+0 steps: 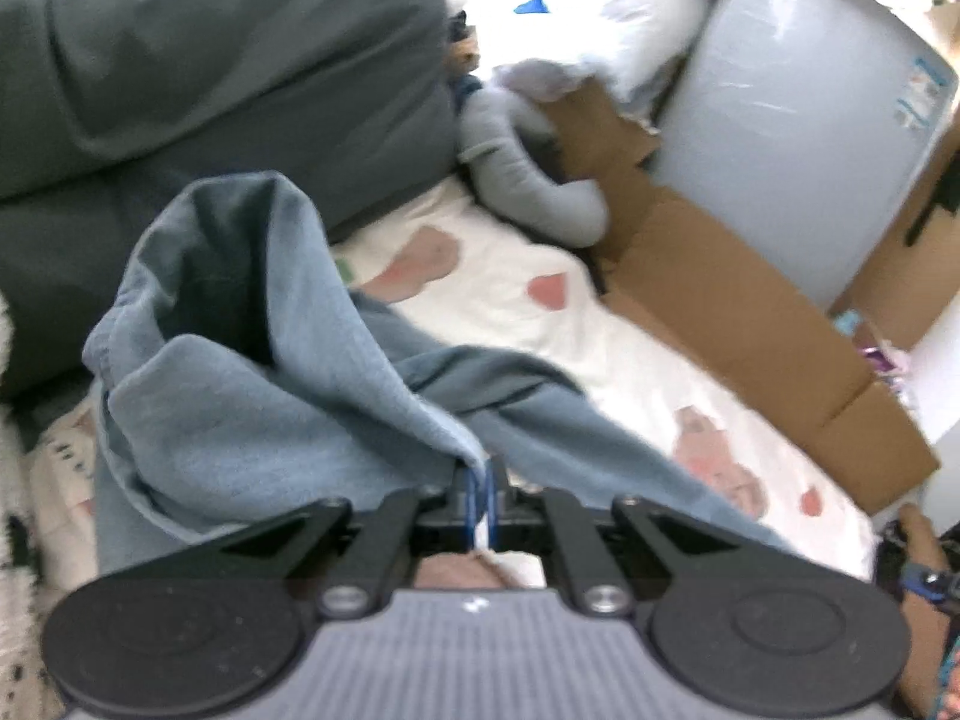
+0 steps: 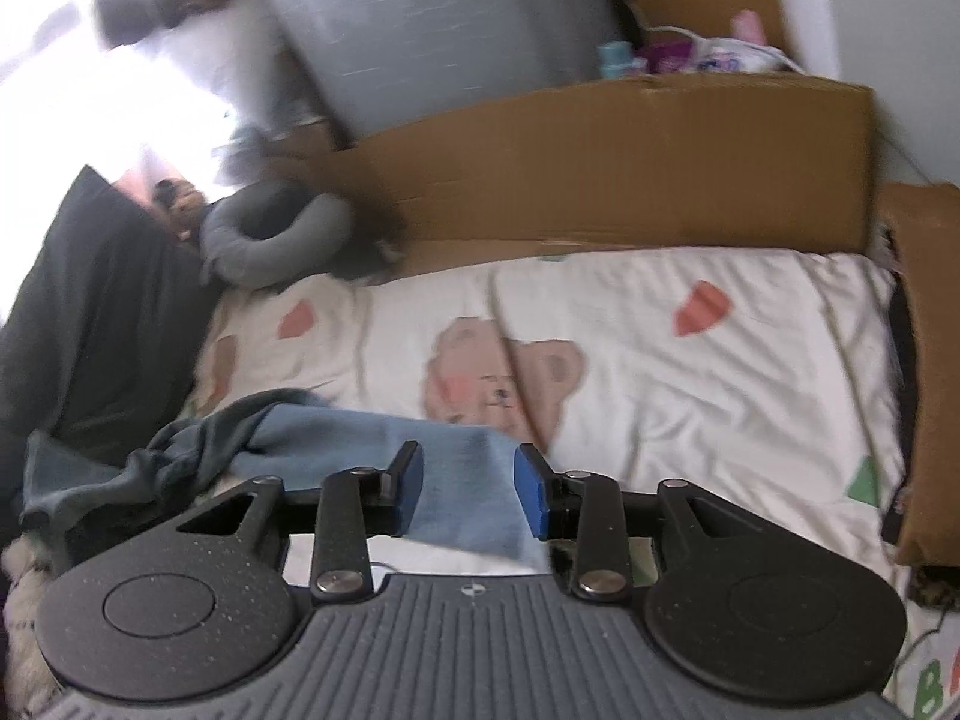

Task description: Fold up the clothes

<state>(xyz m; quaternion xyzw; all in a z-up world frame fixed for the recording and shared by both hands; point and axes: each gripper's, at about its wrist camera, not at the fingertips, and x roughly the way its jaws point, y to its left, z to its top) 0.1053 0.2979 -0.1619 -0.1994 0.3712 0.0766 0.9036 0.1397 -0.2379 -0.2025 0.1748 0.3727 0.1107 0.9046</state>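
Note:
A light blue garment (image 1: pixel 252 420) hangs bunched from my left gripper (image 1: pixel 478 489), which is shut on a fold of it and holds it lifted over the bed. In the right wrist view the same blue garment (image 2: pixel 336 438) trails across the white bear-print bedsheet (image 2: pixel 690 372). One end of the cloth lies between the blue pads of my right gripper (image 2: pixel 469 489). That gripper's jaws stand apart, and the pads do not press on the fabric.
A dark grey pillow (image 1: pixel 180 90) lies at the head of the bed, with a grey neck pillow (image 1: pixel 528 180) beside it. Cardboard panels (image 2: pixel 630 168) line the bed's far side, and a wrapped grey slab (image 1: pixel 792 120) leans behind them. A person's hand (image 1: pixel 918 564) shows at the lower right.

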